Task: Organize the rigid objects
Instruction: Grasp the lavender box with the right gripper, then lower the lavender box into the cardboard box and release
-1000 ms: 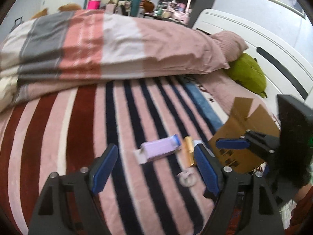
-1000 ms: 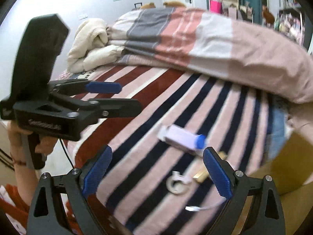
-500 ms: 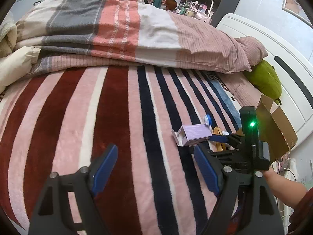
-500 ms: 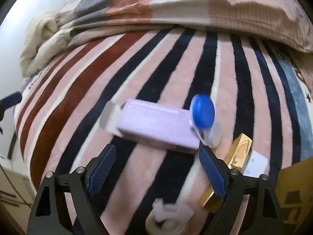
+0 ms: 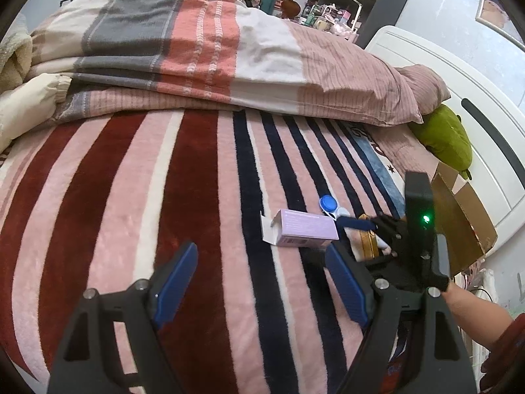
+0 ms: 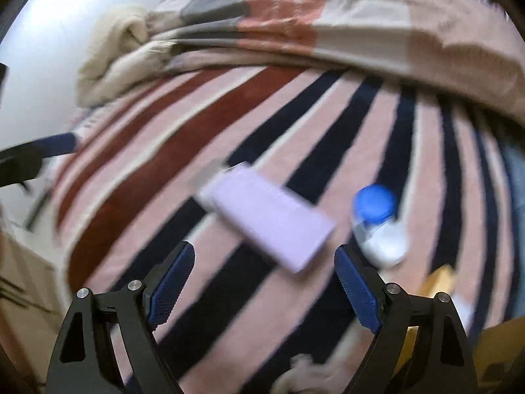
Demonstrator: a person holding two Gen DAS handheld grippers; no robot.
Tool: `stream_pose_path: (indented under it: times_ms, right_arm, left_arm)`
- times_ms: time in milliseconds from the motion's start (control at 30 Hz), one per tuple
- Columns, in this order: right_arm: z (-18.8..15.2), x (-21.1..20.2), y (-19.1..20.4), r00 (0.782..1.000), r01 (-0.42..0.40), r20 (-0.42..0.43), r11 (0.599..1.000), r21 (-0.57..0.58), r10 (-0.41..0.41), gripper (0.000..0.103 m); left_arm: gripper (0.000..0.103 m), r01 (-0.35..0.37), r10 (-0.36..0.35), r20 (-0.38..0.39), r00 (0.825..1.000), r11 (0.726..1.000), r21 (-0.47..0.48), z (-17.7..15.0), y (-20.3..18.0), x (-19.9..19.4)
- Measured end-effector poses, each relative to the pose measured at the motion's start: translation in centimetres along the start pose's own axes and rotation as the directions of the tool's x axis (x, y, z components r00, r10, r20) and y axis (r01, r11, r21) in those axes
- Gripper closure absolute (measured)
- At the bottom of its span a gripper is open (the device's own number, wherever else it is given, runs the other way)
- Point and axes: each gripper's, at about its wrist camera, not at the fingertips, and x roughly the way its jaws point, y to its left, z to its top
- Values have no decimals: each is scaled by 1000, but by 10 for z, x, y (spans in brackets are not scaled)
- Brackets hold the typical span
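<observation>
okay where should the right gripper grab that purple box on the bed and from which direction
Grip the purple box across its narrow width, mid-body, coming down from above. It lies flat on the striped blanket, and one end has a loose open flap, so avoid that end. The open right gripper looks wide enough.

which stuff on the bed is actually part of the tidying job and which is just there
Job items: purple box, blue-capped case, gold bar, cardboard box, right gripper open near them.

Just there: folded quilt, green plush, striped blanket, idle left gripper.
</observation>
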Motion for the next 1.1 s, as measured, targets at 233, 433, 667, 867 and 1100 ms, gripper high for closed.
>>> stream_pose_path:
  times_ms: [233, 433, 667, 867, 1100]
  right_arm:
    - [8, 19, 0, 999, -43, -16, 997, -71, 41, 17]
    - [1, 9, 17, 988, -152, -45, 986, -72, 149, 18]
    - [10, 30, 22, 998, -19, -60, 995, -97, 13, 70]
    - [10, -31, 36, 998, -54, 17, 992, -111, 56, 70]
    - [12, -129, 26, 981, -144, 121, 986, -89, 154, 70]
  left_arm:
    - [25, -14, 14, 4, 1000, 1000, -8, -1, 4, -6]
    - [25, -9, 9, 0, 1000, 1000, -28, -5, 7, -8]
    - [25, -26, 26, -9, 1000, 999, -21, -10, 2, -15]
    - [25, 66, -66, 9, 998, 998, 8, 5, -29, -17]
    - [25, 176, -181, 39, 983, 978, 109, 35, -106, -12]
